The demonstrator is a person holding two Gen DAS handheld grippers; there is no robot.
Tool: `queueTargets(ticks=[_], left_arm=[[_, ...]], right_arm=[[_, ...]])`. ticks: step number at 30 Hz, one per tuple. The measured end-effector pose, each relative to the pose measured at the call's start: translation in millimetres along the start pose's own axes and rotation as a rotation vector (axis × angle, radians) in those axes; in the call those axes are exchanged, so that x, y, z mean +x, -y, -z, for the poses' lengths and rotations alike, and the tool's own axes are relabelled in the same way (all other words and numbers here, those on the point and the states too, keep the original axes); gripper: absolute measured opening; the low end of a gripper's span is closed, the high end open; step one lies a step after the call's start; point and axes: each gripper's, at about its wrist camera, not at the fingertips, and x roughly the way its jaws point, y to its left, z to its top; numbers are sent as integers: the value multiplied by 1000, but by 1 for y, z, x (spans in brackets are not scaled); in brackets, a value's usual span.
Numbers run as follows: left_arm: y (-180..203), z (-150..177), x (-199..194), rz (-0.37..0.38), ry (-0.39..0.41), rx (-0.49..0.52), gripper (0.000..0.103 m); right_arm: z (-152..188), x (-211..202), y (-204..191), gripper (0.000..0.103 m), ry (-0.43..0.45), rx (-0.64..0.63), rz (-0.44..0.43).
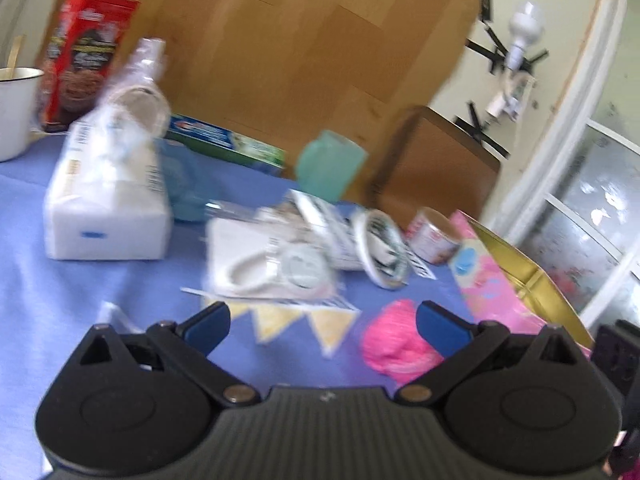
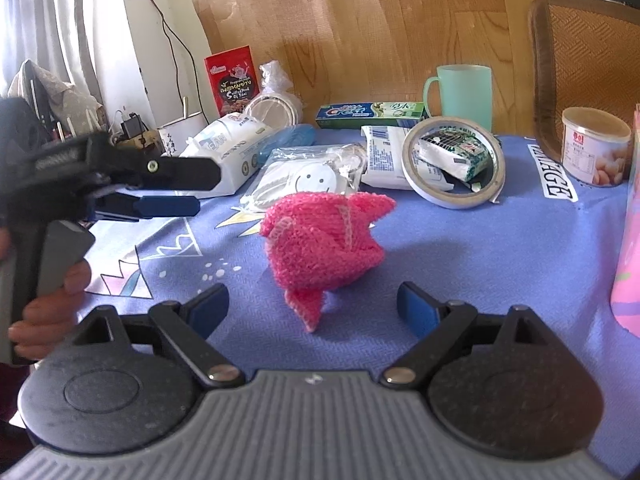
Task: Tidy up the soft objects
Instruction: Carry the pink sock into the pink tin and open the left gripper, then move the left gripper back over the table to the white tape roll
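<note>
A crumpled pink knitted cloth (image 2: 324, 236) lies on the blue tablecloth (image 2: 500, 248), just ahead of my right gripper (image 2: 316, 312), which is open with nothing between its blue pads. In the blurred left wrist view the same pink cloth (image 1: 394, 340) sits beside the right finger of my left gripper (image 1: 324, 326), which is also open and holds nothing. The left gripper (image 2: 180, 192) shows in the right wrist view too, held by a hand at the left, above the table. A pink tin with a gold inside (image 1: 516, 280) stands open at the right.
Behind the cloth lie a smiley-face packet (image 2: 308, 178), a tape roll (image 2: 454, 162), white tissue packs (image 2: 228, 148), a toothpaste box (image 2: 372, 114), a green mug (image 2: 464, 94), a can (image 2: 596, 146), a red snack bag (image 2: 232, 80) and a white mug (image 2: 180, 134). A wicker chair (image 2: 592, 60) stands at the far right.
</note>
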Motion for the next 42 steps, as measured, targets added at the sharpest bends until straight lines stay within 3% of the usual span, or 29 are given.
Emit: queueTargets(ticks=[2,6,7,9,10,13,17,26,28,29,31,35,38,42], left_arm=[[13,0,8,8,-26,30,97],[30,1,33,26,-106,44,75],[33,2,39,46,-129,32,70],[38,5,48,94,-176,3,53],[45,6,50,58,-178,20,53],[70,8,47,77,-165,95,53],[116,1,46,174,-144,191,53],[240,-11,106,360,-154,358,54],[254,-7,118,359,-157,367,63],[257,-4,121,347,-153,373,67],[255,2,122,330,-148,374,74],[231,2,104,266,-96,384,79],[192,-3,89,221,-72,315,79],[128,-5,69,86,-38,224,79]], right_arm=[[-2,2,0,93,-2,-1,5],[-6,8,1,92,-2,8,5],[-7,10,0,87,-6,6,1],[-6,9,-6,57,-8,-33,40],[-5,8,-9,45,-8,-59,89],[2,-14,-8,45,44,-75,144],[15,-57,-3,45,188,-106,276],[16,-133,61,47,370,-2,605],[16,-137,79,53,368,31,668],[16,-136,88,64,350,50,718],[23,-137,101,75,352,93,789],[33,-143,106,77,415,150,790],[33,-141,94,76,463,134,757],[27,-128,59,76,493,50,657]])
